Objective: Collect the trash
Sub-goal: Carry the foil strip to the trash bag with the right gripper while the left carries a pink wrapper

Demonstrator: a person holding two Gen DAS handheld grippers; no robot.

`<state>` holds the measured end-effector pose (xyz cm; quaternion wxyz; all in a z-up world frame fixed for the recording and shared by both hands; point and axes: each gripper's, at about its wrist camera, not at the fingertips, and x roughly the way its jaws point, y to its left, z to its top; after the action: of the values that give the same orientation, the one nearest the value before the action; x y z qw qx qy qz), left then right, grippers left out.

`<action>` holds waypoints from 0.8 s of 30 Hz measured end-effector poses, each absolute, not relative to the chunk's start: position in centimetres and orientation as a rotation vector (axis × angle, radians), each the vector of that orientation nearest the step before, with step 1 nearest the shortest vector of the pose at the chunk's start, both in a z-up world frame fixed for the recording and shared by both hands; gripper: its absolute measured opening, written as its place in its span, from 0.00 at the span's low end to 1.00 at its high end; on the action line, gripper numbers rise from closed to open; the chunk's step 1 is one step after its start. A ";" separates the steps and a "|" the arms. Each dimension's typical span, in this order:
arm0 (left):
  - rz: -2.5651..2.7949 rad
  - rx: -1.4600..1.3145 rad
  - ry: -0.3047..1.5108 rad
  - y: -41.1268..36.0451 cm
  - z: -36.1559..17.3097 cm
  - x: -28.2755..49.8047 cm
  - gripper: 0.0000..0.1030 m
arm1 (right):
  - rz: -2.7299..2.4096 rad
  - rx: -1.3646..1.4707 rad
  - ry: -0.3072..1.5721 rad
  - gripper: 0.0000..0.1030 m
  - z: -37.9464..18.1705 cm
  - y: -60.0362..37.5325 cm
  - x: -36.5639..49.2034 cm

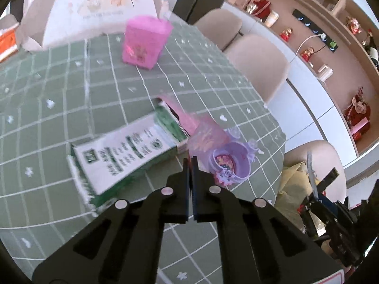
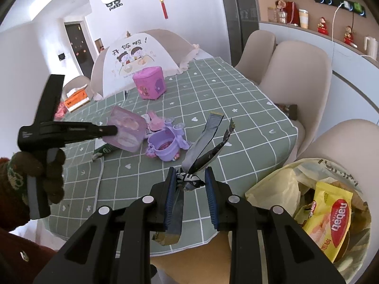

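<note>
Left gripper [image 1: 191, 163] jaws are pinched shut on a clear pink wrapper [image 2: 126, 129], lifted over the surface [image 2: 236, 123]. Right gripper [image 2: 191, 179] jaws clamp crumpled silver wrappers [image 2: 203, 146] beside the trash bag [image 2: 267, 189], near right.

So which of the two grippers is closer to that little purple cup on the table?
Left. The left gripper hangs just beside the purple cup, pinching a translucent pink wrapper. The right gripper sits farther back, clamping a dark crumpled wrapper.
</note>
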<state>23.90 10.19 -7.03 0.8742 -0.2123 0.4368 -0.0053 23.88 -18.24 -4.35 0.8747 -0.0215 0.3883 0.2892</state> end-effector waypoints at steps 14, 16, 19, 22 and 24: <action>-0.064 -0.363 0.746 8.8 1.5 21.8 0.02 | 0.613 -0.124 0.712 0.24 0.2 -18.8 24.0; -0.098 -0.345 0.738 7.6 2.4 22.2 0.02 | 0.584 -0.131 0.682 0.24 1.6 -19.9 23.7; -0.177 -0.330 0.725 5.2 3.7 23.2 0.02 | 0.534 -0.130 0.654 0.24 3.0 -21.9 23.2; -0.247 -0.310 0.720 2.2 4.4 24.0 0.02 | 0.477 -0.127 0.641 0.24 3.9 -24.5 22.8; -0.296 -0.286 0.719 -0.1 4.6 24.2 0.02 | 0.438 -0.117 0.638 0.24 4.3 -26.3 22.3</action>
<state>24.24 -0.08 4.60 0.9154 -0.1388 0.3493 -0.1439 22.33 -26.28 4.25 0.9244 -0.0569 0.3109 0.2137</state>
